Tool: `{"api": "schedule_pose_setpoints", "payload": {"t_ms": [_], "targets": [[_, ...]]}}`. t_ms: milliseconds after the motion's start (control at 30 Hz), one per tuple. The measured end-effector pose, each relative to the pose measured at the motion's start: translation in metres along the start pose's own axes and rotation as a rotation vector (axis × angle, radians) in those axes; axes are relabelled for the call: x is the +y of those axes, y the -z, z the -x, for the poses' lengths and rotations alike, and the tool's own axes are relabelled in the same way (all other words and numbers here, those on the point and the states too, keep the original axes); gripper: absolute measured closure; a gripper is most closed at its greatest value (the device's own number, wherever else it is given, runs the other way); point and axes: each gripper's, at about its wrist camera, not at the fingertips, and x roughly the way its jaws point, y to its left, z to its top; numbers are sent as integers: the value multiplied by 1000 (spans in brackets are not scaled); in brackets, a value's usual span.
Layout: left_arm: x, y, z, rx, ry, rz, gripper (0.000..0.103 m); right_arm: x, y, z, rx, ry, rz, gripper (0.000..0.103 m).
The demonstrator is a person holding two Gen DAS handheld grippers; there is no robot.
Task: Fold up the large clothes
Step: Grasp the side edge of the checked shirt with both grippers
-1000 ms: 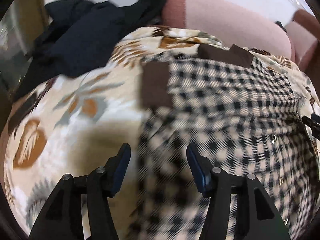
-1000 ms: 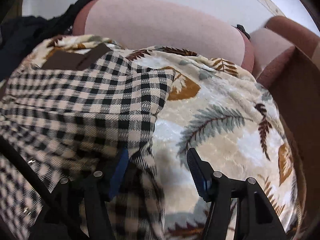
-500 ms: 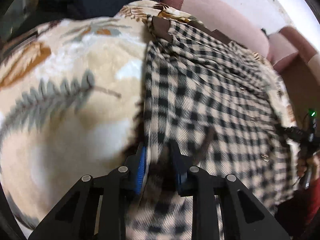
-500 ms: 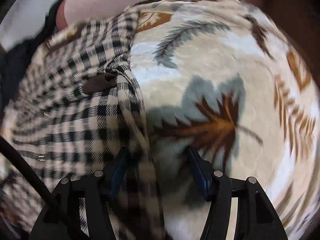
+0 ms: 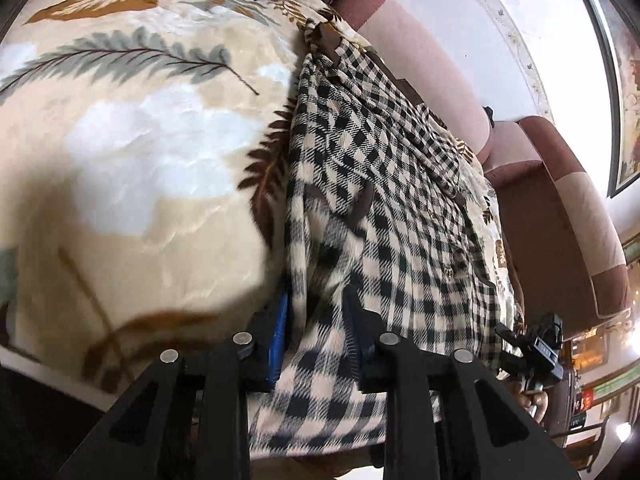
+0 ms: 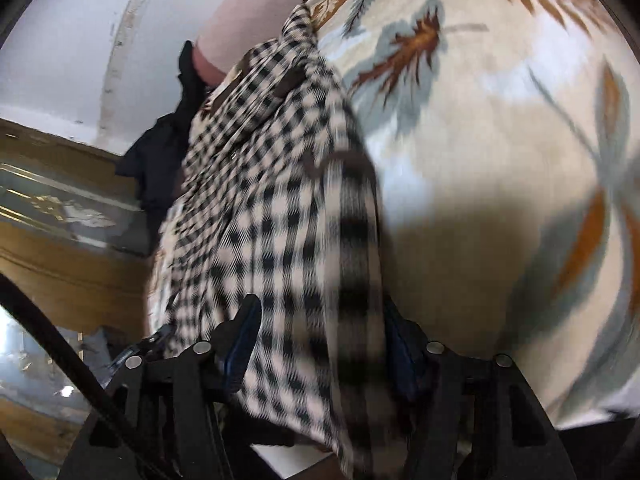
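Your left gripper [image 5: 316,332] pinches the checked shirt [image 5: 384,184]; your right gripper [image 6: 316,340] straddles its hem [image 6: 320,280], grip unclear.

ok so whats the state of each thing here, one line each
checked shirt: bunched, lying on the blanket, near edge between both grippers' jaws
left hand-held gripper: shut on the checked shirt, jaws have just been closing
right hand-held gripper: jaws wide, shirt fold between them, grip unclear
leaf-print blanket: spread over the sofa
dark garment: heaped beside the shirt
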Motion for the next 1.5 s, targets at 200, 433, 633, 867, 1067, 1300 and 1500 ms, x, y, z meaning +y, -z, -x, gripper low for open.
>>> {"api": "schedule_pose_setpoints", "payload": {"t_ms": [200, 433, 633, 867, 1067, 1300, 1500], "targets": [[14, 5, 10, -25, 61, 55, 55, 7, 23, -3, -14, -31, 28, 42], [15, 4, 5, -27, 98, 63, 41, 2, 24, -3, -28, -64, 2, 42], [12, 11, -1, -5, 26, 11, 95, 6, 34, -8, -3, -67, 19, 55], [12, 23, 3, -44, 105, 41, 56, 7, 38, -6, -18, -53, 18, 56], [-18, 32, -2, -67, -20, -89, 48, 15, 46, -6, -56, -4, 36, 56], [-30, 27, -2, -40, -196, -144, 96, 26, 48, -5, -74, 121, 69, 90], [-34, 37, 28, -82, -149, -123, 97, 28, 57, 15, -82, 82, 65, 94]]}}
